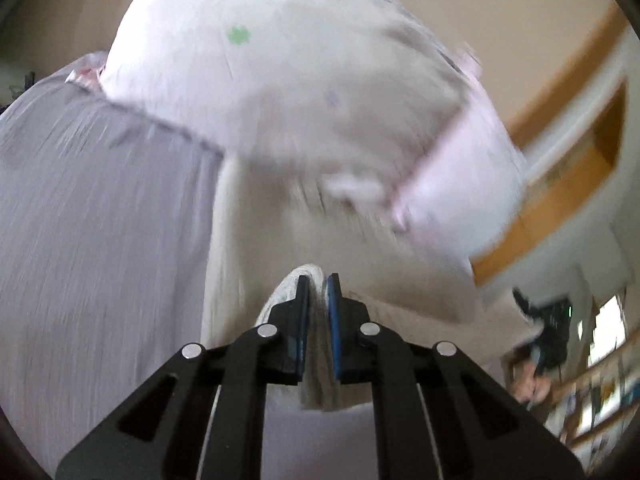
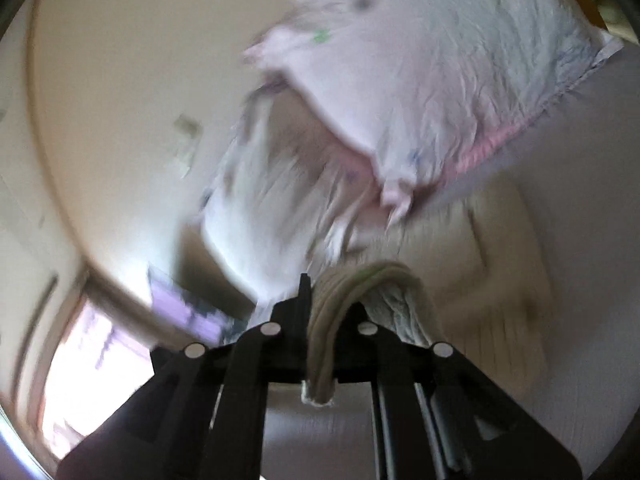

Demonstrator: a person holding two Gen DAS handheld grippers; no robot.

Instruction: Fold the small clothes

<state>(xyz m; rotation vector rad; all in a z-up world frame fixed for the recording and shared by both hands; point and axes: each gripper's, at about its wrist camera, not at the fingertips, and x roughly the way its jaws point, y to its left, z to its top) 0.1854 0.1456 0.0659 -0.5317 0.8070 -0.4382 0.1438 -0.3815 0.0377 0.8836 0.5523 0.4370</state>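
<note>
White garment (image 1: 288, 92) pinched by left gripper (image 1: 318, 280) and right gripper (image 2: 320, 280)

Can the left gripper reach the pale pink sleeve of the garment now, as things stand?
Probably not. The left gripper is shut on the garment's hem, so it is not free to take the pink sleeve hanging ahead of it. The right gripper also holds cloth.

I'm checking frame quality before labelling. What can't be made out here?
- Left wrist view: the garment print is motion-blurred; its top is cut off by the frame edge.
- Right wrist view: the right gripper has one finger covered by fabric.
- Both views: room background smeared.
</note>
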